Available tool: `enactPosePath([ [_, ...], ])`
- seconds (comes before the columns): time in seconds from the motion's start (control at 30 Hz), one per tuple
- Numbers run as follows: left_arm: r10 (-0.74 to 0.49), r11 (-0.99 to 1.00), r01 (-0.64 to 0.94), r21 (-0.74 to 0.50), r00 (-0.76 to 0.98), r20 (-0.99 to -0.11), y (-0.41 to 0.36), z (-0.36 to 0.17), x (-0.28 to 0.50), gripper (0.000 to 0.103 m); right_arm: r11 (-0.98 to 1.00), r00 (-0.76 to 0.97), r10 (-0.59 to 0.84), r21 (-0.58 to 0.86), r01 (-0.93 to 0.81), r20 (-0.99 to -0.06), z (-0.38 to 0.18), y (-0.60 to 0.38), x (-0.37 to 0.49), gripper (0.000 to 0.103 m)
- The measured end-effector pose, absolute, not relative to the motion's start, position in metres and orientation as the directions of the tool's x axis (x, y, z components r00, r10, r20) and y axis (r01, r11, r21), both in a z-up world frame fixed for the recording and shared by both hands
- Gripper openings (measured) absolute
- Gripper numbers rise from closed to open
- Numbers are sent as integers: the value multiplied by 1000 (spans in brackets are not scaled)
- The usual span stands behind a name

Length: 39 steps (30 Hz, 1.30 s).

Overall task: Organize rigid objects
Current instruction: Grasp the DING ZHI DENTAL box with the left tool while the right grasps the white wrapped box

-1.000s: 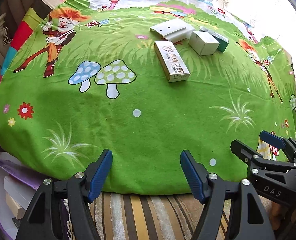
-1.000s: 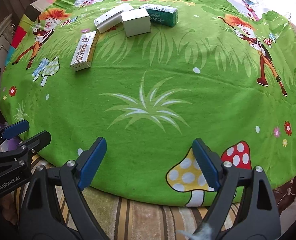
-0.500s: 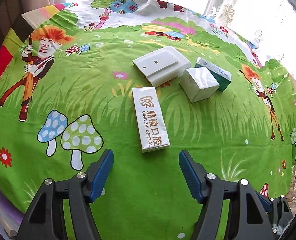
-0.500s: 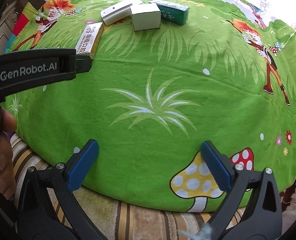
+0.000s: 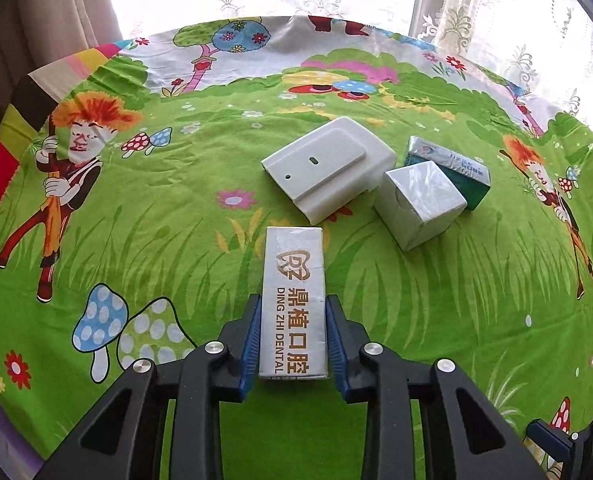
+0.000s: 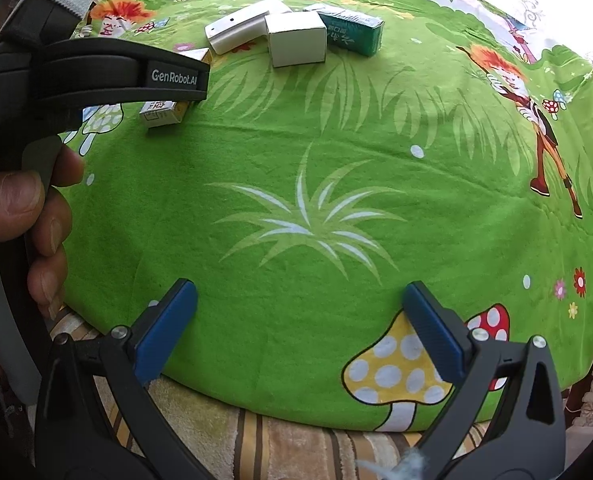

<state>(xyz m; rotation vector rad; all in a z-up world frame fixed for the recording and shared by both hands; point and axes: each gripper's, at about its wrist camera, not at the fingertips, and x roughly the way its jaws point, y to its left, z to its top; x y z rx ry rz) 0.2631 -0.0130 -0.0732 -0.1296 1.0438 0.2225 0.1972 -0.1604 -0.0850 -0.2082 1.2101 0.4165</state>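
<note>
Lying lengthwise on green cloth [image 5: 176, 240], dental box [image 5: 294, 304], left fingers [image 5: 251, 340] just closed onto its sides

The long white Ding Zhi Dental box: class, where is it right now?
In the left wrist view, the long white Ding Zhi Dental box lies on the green cartoon cloth, clamped between the left gripper fingers, just before the white plastic casing.
</note>
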Motion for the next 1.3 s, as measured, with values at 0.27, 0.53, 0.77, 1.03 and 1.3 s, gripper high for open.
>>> enactPosePath([
  [0.27, 83, 958, -277, -71, 507, -858, -6, -70, 230, 31, 909, 295, 209, 74, -410, -932, -84, -161, 205, 103],
  [0.53, 46, 926, -336, -173, 554, -831, 13, -57, 188, 31, 917, 407, 267, 100, -386, -874, -57, -167, 223, 102],
  [0.77, 30, 914, -343, -218, 592, -805, 17, -50, 167, 32, 896, 484, 318, 93, -433, -815, -39, -149, 257, 85],
  [1.03, 16, 906, -343, -250, 616, -788, 21, -48, 153, 32, 893, 506, 309, 62, -447, -805, -42, -122, 305, 84],
  [1.3, 6, 897, -352, -267, 615, -789, 25, -50, 148, 32, 891, 495, 268, 17, -454, -826, -63, -96, 332, 78],
])
